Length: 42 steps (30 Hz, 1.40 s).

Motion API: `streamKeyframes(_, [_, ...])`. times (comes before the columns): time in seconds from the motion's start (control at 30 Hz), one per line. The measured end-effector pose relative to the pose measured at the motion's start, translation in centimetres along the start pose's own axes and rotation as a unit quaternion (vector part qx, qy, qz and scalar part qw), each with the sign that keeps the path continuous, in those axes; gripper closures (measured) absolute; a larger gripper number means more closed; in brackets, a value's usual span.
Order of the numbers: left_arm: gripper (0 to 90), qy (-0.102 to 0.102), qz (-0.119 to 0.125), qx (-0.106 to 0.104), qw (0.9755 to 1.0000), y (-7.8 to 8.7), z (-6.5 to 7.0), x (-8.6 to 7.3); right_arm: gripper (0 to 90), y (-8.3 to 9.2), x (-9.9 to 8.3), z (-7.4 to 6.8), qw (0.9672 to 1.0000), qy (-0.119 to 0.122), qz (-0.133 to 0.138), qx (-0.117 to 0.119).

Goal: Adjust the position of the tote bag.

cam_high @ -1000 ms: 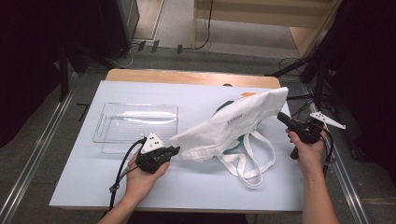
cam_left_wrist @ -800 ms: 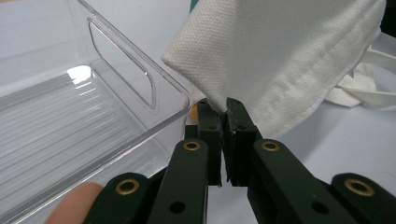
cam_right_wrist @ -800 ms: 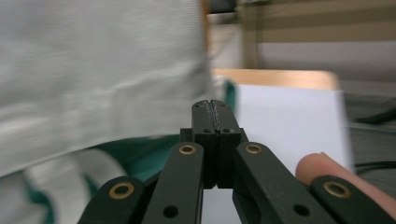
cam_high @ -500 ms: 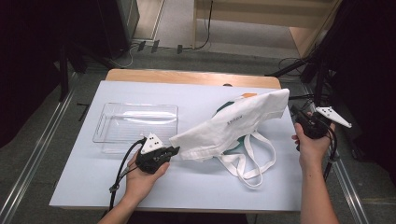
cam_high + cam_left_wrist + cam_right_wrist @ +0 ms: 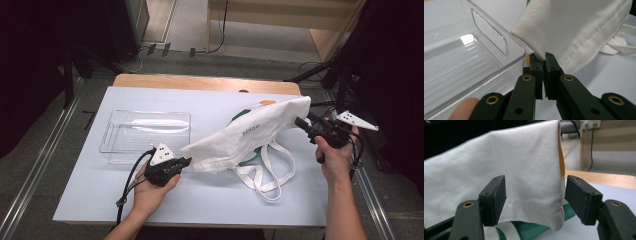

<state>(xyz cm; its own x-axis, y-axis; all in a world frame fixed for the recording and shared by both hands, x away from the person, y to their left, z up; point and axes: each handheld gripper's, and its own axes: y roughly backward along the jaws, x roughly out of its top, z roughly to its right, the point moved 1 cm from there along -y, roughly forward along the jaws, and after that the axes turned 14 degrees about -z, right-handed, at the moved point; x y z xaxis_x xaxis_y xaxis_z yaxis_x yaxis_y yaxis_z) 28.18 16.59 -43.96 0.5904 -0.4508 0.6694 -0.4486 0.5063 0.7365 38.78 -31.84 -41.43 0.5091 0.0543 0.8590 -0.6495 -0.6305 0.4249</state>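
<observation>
Looking down from the high view, I see my left gripper (image 5: 186, 161) clamped on the near-left corner of the white canvas tote bag with green print and long white straps (image 5: 250, 135), which lies stretched across the middle of the pale blue tabletop (image 5: 210, 195). Its far-right corner hangs lifted just in front of my right gripper (image 5: 301, 123). The clear plastic rectangular tray (image 5: 145, 132) sits on the tabletop to the left of the bag, just beyond my left hand (image 5: 150, 190).

From the left gripper view, my fingers (image 5: 536, 72) are pressed together with the bag's corner (image 5: 579, 32) pinched at their tips. The tray's wall (image 5: 496, 37), with its cut-out handle, stands just beside them on the left.

From the right gripper view, my fingers (image 5: 495, 197) have just been opening and now stand wide. The bag's hemmed corner (image 5: 524, 182) hangs in the gap between them; it seems to touch neither pad, though on the left side I cannot be sure. An orange strip runs along the cloth's edge, and green fabric shows beneath it.
</observation>
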Motion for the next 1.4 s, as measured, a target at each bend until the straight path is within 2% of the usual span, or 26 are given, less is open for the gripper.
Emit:
streamKeyframes(0.03, [89.0, 0.0, 0.0, 0.0, 1.0, 0.0, 0.0, 0.0, 33.3, -0.4, 0.1, 0.2, 1.0, -0.004, -0.006, -0.006])
streamKeyframes(0.07, [89.0, -0.002, 0.0, -0.001, 1.0, 0.0, 0.0, 0.0, 35.1, -1.0, 0.3, 0.6, 0.9998, -0.017, -0.009, -0.001])
streamKeyframes(0.13, [89.0, -0.002, -0.001, -0.001, 1.0, 0.0, 0.0, -0.1, 36.2, -1.2, 0.4, 0.7, 0.9996, -0.022, -0.011, 0.009])
streamKeyframes(0.2, [89.0, -0.001, -0.002, -0.001, 1.0, 0.0, 0.0, -0.1, 52.0, -1.5, 0.2, 0.7, 0.9995, -0.008, -0.014, 0.027])
streamKeyframes(0.23, [89.1, 0.001, -0.001, -0.003, 1.0, 0.0, -0.1, -0.2, 61.3, -1.5, 0.2, 0.4, 0.9996, -0.001, -0.016, 0.024])
streamKeyframes(0.27, [89.1, 0.002, 0.002, -0.007, 1.0, 0.0, -0.2, -0.2, 76.4, -1.2, 0.1, 0.2, 0.9998, 0.002, -0.02, 0.003])
streamKeyframes(0.33, [89.0, 0.003, 0.009, -0.009, 0.9999, 0.1, -0.1, -0.1, 79.4, -1.0, 0.1, 0.1, 0.9998, 0.007, -0.016, 0.002])
streamKeyframes(0.37, [89.1, 0.001, 0.013, -0.01, 0.9999, 0.1, 0.0, -0.1, 80.2, -0.6, 0.0, -0.4, 0.9998, 0.012, -0.014, -0.005])
streamKeyframes(0.4, [89.1, 0.002, 0.016, -0.012, 0.9998, 0.1, 0.1, 0.0, 80.8, -0.3, -0.1, -0.9, 0.9993, 0.023, -0.015, -0.026])
streamKeyframes(0.5, [89.2, 0.006, 0.026, -0.018, 0.9995, 0.1, 0.4, 0.5, 82.1, 0.9, -1.2, -2.5, 0.9962, 0.059, -0.012, -0.063])
streamKeyframes(0.6, [89.3, 0.005, 0.039, -0.019, 0.999, 0.3, 0.9, 1.5, 83.1, 2.5, -2.5, -3.7, 0.9957, 0.058, 0.014, -0.07])
streamKeyframes(0.73, [89.4, 0.019, 0.055, -0.027, 0.998, 0.6, 1.0, 3.2, 83.6, 4.9, -4.1, -4.4, 0.9943, 0.044, 0.048, -0.085])
streamKeyframes(0.8, [89.6, 0.028, 0.058, -0.03, 0.9975, 0.6, 0.8, 4.0, 83.8, 6.1, -4.6, -4.6, 0.9918, 0.044, 0.055, -0.107])
streamKeyframes(0.83, [89.6, 0.028, 0.06, -0.029, 0.9974, 0.6, 0.7, 4.4, 84.0, 6.8, -4.7, -4.8, 0.9897, 0.042, 0.057, -0.125])
streamKeyframes(0.87, [89.6, 0.03, 0.064, -0.032, 0.997, 0.6, 0.8, 4.9, 84.3, 8.3, -4.8, -5.5, 0.9864, 0.036, 0.073, -0.143])
streamKeyframes(0.93, [89.7, 0.033, 0.073, -0.039, 0.996, 0.8, 0.8, 5.7, 84.3, 8.5, -4.9, -5.7, 0.9857, 0.035, 0.074, -0.147])
streamKeyframes(0.97, [89.7, 0.036, 0.076, -0.046, 0.9954, 0.9, 0.8, 6.0, 84.3, 9.2, -4.8, -6.6, 0.9818, 0.047, 0.078, -0.167])
streamKeyframes(1.07, [89.6, 0.053, 0.093, -0.066, 0.992, 1.4, 0.6, 7.0, 84.3, 10.5, -4.5, -8.1, 0.9764, 0.057, 0.096, -0.185])
streamKeyframes(1.13, [89.5, 0.065, 0.101, -0.058, 0.991, 1.4, 0.0, 7.3, 84.3, 11.3, -4.5, -9.1, 0.9742, 0.052, 0.115, -0.187])
streamKeyframes(1.17, [89.4, 0.072, 0.099, -0.051, 0.9911, 1.3, -0.2, 7.3, 84.3, 11.3, -4.8, -9.6, 0.9738, 0.056, 0.116, -0.188])
streamKeyframes(1.23, [89.2, 0.085, 0.08, -0.042, 0.9923, 0.4, -0.6, 7.2, 84.2, 10.7, -5.7, -10.2, 0.9734, 0.058, 0.105, -0.195])
streamKeyframes(1.3, [88.9, 0.086, 0.062, -0.026, 0.994, -0.5, -0.7, 7.0, 83.9, 9.8, -6.7, -10.3, 0.9746, 0.05, 0.086, -0.201])
streamKeyframes(1.33, [88.9, 0.086, 0.058, -0.017, 0.9945, -0.9, -0.7, 6.9, 83.7, 9.4, -7.2, -10.1, 0.9766, 0.037, 0.079, -0.197])
streamKeyframes(1.4, [89.0, 0.087, 0.057, -0.015, 0.9945, -1.0, -0.9, 6.9, 83.5, 9.2, -7.8, -9.8, 0.9774, 0.013, 0.078, -0.196])
